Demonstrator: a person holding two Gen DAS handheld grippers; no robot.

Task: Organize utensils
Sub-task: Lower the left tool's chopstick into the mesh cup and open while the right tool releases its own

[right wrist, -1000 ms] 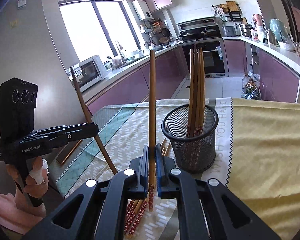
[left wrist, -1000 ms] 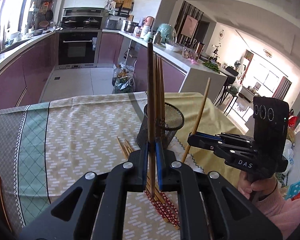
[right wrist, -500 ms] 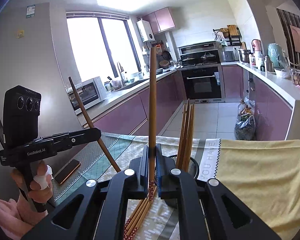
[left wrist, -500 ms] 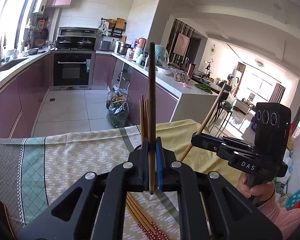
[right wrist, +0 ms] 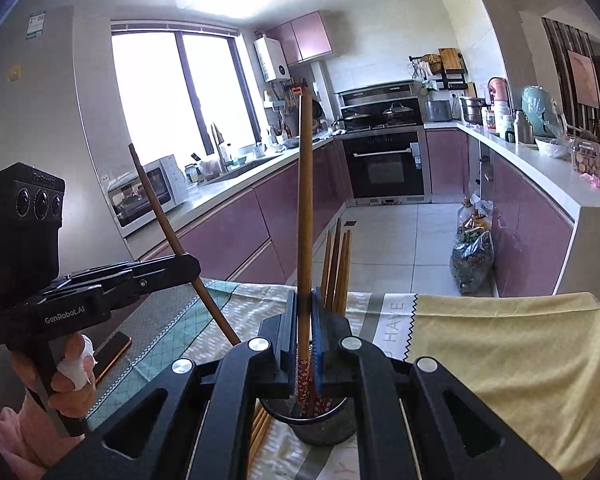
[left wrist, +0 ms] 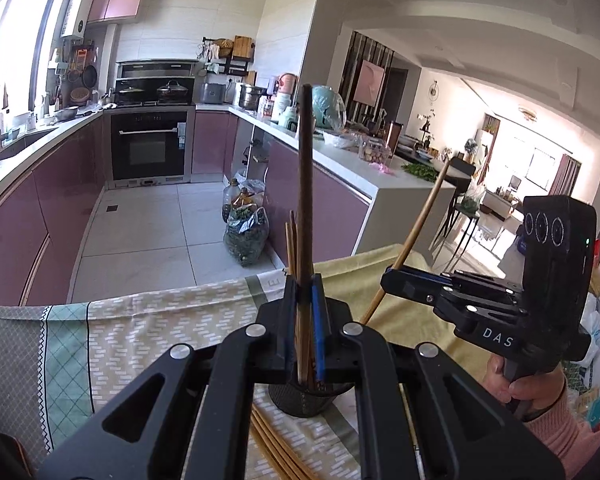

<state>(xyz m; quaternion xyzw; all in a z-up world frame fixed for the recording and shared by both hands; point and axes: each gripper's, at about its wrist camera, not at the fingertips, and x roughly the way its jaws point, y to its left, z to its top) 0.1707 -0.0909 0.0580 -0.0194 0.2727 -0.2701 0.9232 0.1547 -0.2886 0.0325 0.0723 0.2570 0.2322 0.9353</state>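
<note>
My left gripper [left wrist: 305, 320] is shut on a dark wooden chopstick [left wrist: 305, 184] that stands upright above the black mesh holder [left wrist: 306, 400]. My right gripper [right wrist: 305, 332] is shut on a lighter chopstick [right wrist: 305, 200] with a red patterned end, held upright over the same mesh holder [right wrist: 324, 428]. Several chopsticks [right wrist: 337, 264] stand in the holder. More loose chopsticks [left wrist: 276, 452] lie on the tablecloth beside it. Each view shows the other gripper [left wrist: 396, 280] [right wrist: 188, 264] off to the side, gripping its slanted stick.
A patterned green and beige tablecloth [left wrist: 100, 340] meets a yellow cloth [right wrist: 520, 352] on the table. A phone [right wrist: 114, 350] lies at the table's left edge. Beyond the table's far edge are the kitchen floor, purple cabinets and a bag of greens [left wrist: 246, 236].
Both grippers have risen with their chopsticks and come over the mesh holder, which has slid low and close beneath the fingers. The loose chopsticks on the cloth now lie mostly behind the jaws.
</note>
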